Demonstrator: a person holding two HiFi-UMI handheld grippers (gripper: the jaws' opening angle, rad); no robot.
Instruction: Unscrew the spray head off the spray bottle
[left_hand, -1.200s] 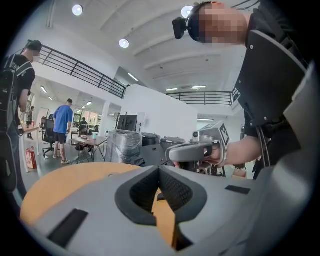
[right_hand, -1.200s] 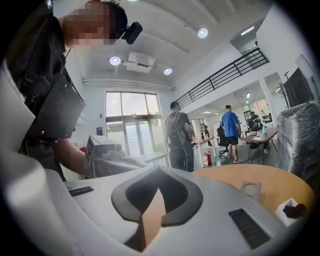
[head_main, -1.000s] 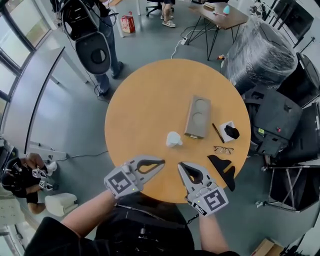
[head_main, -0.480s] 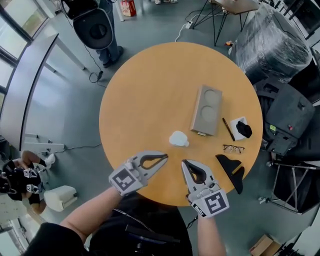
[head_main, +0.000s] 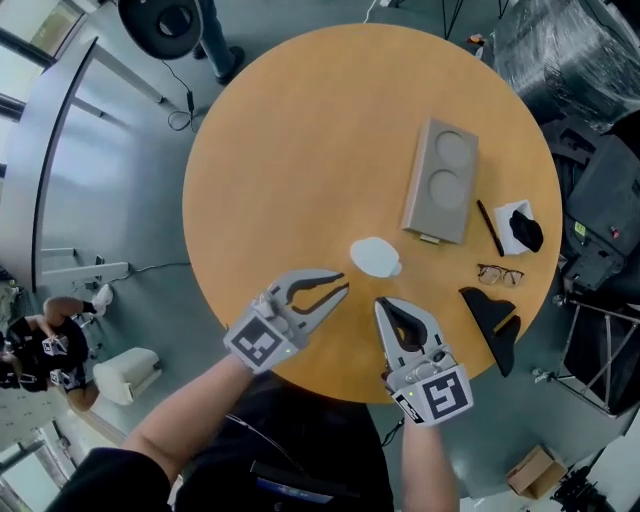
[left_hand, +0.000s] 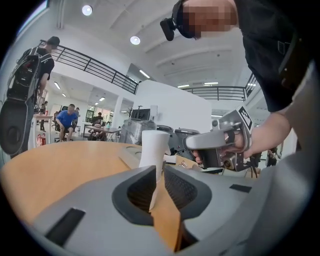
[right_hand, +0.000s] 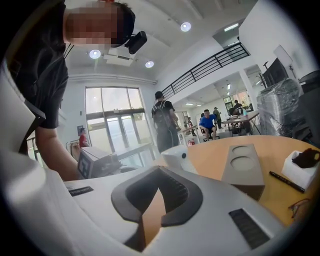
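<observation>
The white spray bottle (head_main: 375, 257) stands upright on the round wooden table (head_main: 280, 150), seen from above. My left gripper (head_main: 345, 286) is just short of it at its lower left. Its jaws are opening by a narrow gap with nothing between them. In the left gripper view the bottle (left_hand: 152, 150) rises straight ahead of the left gripper (left_hand: 161, 169). My right gripper (head_main: 383, 303) is shut and empty, a little below the bottle. In the right gripper view the bottle's top (right_hand: 175, 157) shows just beyond the closed tips of the right gripper (right_hand: 159, 187).
A grey tray with two round recesses (head_main: 441, 180) lies to the right of the bottle. Past it are a pen (head_main: 489, 228), a white box holding a black object (head_main: 520, 228), glasses (head_main: 500, 273) and a black case (head_main: 495, 322). The table's near edge runs under both grippers.
The left gripper's jaws have parted slightly from shut. Both grippers have edged a little closer to the bottle, and the head view has shifted so the table sits higher in it.
</observation>
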